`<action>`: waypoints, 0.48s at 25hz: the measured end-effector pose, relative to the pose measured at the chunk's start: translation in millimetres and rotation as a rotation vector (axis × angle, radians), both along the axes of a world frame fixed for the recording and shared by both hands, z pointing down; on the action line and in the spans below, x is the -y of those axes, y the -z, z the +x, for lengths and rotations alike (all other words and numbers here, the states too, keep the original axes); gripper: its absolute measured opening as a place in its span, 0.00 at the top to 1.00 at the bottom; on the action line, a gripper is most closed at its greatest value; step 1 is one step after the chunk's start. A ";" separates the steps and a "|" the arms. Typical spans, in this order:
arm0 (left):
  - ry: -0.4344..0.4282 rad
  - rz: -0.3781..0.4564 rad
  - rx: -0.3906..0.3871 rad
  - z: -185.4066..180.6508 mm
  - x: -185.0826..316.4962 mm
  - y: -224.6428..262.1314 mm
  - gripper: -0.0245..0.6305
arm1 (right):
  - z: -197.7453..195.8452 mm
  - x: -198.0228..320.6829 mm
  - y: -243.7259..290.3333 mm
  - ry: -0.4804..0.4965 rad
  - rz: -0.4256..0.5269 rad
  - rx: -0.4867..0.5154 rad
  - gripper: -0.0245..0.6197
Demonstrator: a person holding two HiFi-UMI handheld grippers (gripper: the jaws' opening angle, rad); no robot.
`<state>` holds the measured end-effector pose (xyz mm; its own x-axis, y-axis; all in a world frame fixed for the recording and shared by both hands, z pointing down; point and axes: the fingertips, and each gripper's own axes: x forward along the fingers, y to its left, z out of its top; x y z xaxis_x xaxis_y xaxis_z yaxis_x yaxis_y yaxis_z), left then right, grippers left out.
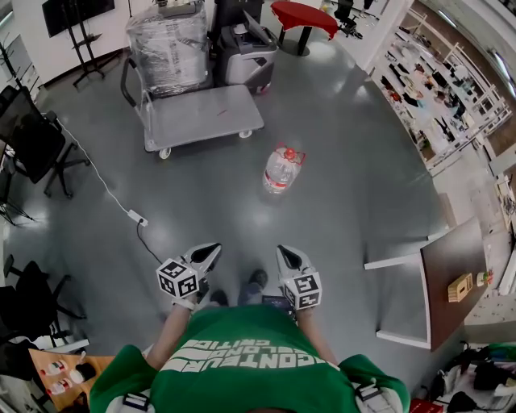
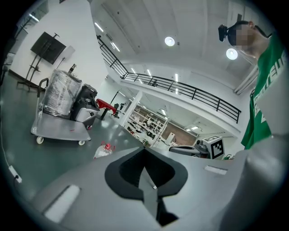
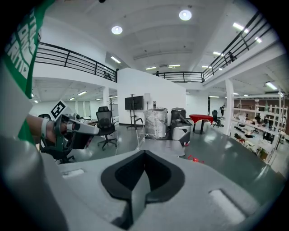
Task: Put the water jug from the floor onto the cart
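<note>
Two grippers, both empty; the lift has not begun. The left gripper [image 1: 208, 252] and right gripper [image 1: 287, 255] are held side by side in front of the person. Each has its fingers closed together with nothing between them.

Progress (judgement): nothing is done yet. The approach, the grasp, the lift and the placing all remain.

Water jug [image 1: 282, 169]: stands upright on the floor [image 1: 347, 185], well ahead of both sets of fingers and roughly in line with the right ones. It has a clear body and red cap, and nothing touches it.

Cart [image 1: 205, 117]: beyond the jug and off to its left, more in line with the left fingers and well apart from the jug. The near part of its deck is bare. A plastic-wrapped load [image 1: 168, 36] fills the far end by the handle. The bare deck looks like the obvious landing spot.

Surface: smooth grey floor with a slight sheen. A white cable and power strip [image 1: 137, 218] lie ahead and to the left of the left fingers, off the straight path to the jug.

Room: a large open hall.
- Office chairs [image 1: 36, 145] stand far left of the fingers.
- A dark-topped table [image 1: 451, 266] is to the right.
- Shelving [image 1: 439, 81] is far right.
- A red table [image 1: 305, 16] stands past the cart.
- A railed mezzanine and ceiling lights show in the gripper views.
</note>
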<state>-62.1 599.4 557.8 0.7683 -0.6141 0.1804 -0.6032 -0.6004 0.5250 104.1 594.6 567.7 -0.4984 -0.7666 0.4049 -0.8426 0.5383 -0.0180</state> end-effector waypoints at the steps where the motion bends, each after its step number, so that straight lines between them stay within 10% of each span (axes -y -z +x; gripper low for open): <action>1: -0.007 0.004 0.002 5.5 4.7 1.3 0.94 | 5.3 5.4 0.6 -0.002 0.002 0.002 0.97; 12: -0.082 0.006 0.032 61.4 43.3 6.9 0.94 | 54.5 46.7 -2.5 -0.025 0.003 0.036 0.97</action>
